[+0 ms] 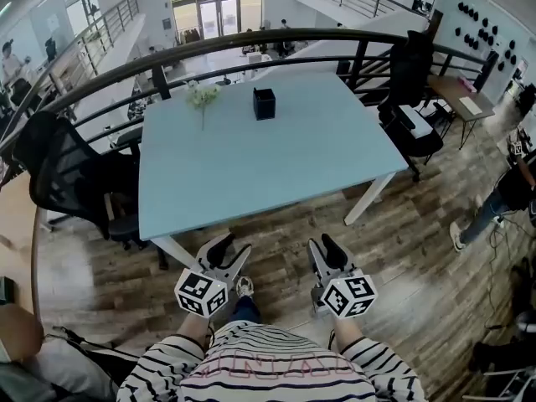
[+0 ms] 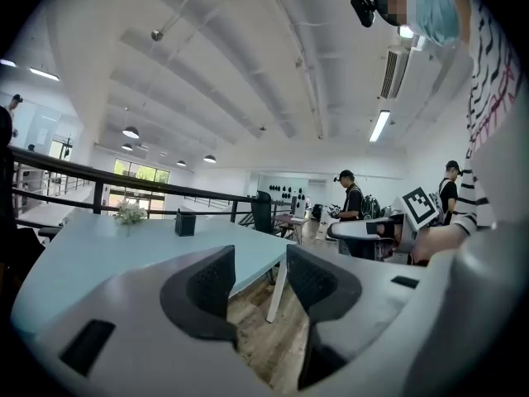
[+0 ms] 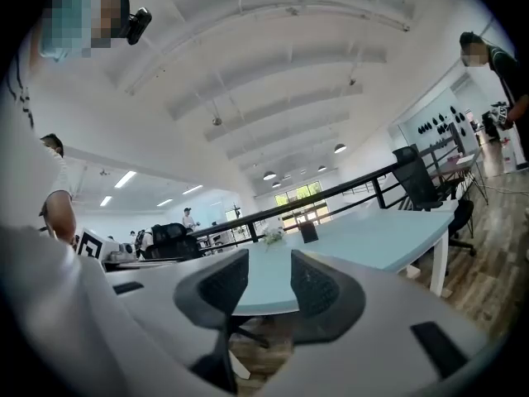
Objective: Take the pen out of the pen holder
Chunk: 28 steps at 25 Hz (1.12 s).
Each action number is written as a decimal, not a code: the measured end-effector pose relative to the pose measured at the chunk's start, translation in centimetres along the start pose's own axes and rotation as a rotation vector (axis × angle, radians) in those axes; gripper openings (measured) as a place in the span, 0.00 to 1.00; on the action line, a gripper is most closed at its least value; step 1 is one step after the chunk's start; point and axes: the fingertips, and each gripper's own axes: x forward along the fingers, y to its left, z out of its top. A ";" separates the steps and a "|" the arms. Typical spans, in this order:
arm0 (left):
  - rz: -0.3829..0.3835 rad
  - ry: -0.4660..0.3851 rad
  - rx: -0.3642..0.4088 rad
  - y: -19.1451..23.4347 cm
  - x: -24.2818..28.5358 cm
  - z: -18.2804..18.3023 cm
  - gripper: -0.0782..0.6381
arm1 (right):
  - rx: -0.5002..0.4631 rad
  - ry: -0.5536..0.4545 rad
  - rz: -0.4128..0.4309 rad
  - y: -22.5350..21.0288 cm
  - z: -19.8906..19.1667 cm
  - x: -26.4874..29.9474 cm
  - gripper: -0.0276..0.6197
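Note:
A black square pen holder [image 1: 264, 104] stands near the far edge of the light blue table [image 1: 276, 166]; no pen shows from here. The holder also appears small and distant in the left gripper view [image 2: 185, 222] and the right gripper view [image 3: 308, 231]. My left gripper [image 1: 232, 247] and right gripper [image 1: 321, 245] hang side by side over the wooden floor, short of the table's near edge. Both stand open with nothing between their jaws.
A small bunch of white flowers [image 1: 202, 95] sits left of the holder. Black office chairs [image 1: 71, 178] stand at the table's left and right [image 1: 412, 99]. A dark curved railing [image 1: 251, 48] runs behind the table. People stand off to the right [image 1: 502, 199].

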 end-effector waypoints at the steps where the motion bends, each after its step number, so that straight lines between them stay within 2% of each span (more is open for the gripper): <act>1: -0.002 0.003 -0.002 0.8 0.6 0.2 0.35 | 0.004 0.005 -0.003 -0.2 0.1 1.0 0.28; 10: -0.040 0.020 -0.017 8.9 6.7 2.3 0.36 | 0.018 0.011 -0.037 -2.3 2.2 11.2 0.30; 20: -0.075 0.039 -0.014 18.8 10.8 5.0 0.36 | 0.038 -0.002 -0.088 -2.6 4.2 21.6 0.30; 28: -0.063 0.047 -0.048 22.6 13.2 4.7 0.36 | 0.015 0.007 -0.085 -4.0 5.4 26.6 0.30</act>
